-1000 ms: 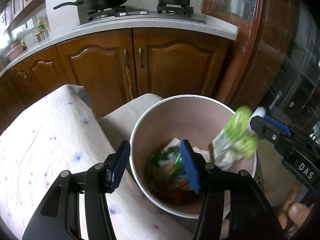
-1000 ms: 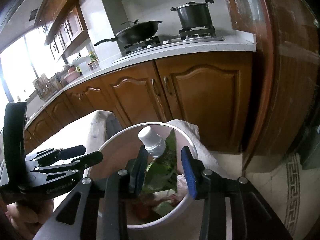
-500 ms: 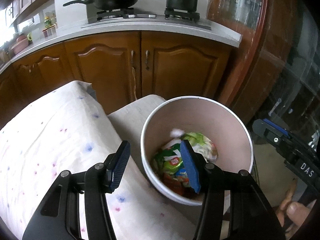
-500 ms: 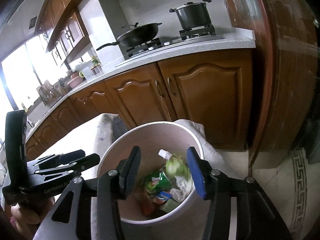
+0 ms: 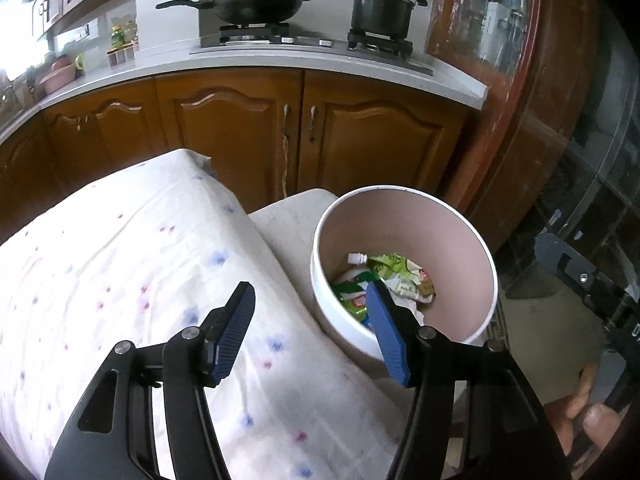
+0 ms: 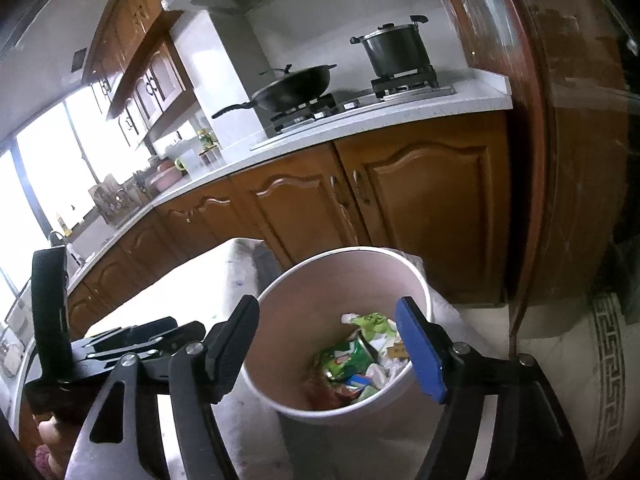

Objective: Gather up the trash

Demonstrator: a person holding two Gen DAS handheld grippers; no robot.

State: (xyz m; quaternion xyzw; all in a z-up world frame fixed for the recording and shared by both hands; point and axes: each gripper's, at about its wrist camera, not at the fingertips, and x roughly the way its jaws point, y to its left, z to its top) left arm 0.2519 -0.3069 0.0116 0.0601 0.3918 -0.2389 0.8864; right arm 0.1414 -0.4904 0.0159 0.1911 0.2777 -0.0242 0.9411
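Closest to me, the left gripper [image 5: 310, 328] hangs over the edge of a table draped in a white cloth with small coloured dots [image 5: 120, 280]. Its jaws are opening, about halfway apart, and nothing is between them. The right gripper [image 6: 326, 344] sits above the bin [image 6: 420, 280], its jaws spreading wide, also empty; no pad touches anything.

Just past both sets of fingers stands the bin, white outside and pale pink inside, beside the cloth-covered table and touching its hanging edge. The trash lies at the bottom: a green pouch with a white cap [image 5: 384, 266] on top of other wrappers [image 6: 348, 360], red and green, mixed with crumpled white paper. That drop looks finished to me. I see no more litter on the cloth from here, so I cannot tell whether anything is left to collect.

The risk I would watch is the bin itself. It looks light and sits tight against the draped cloth, so a gripper swinging low or catching the rim could tip it and spill the wrappers. A finger snagging the cloth could drag it too.

Further back, brown cabinet doors [image 5: 240, 140] run under a pale counter, where a black wok [image 5: 256, 2] and a lidded pot [image 5: 380, 10] sit on the burners.
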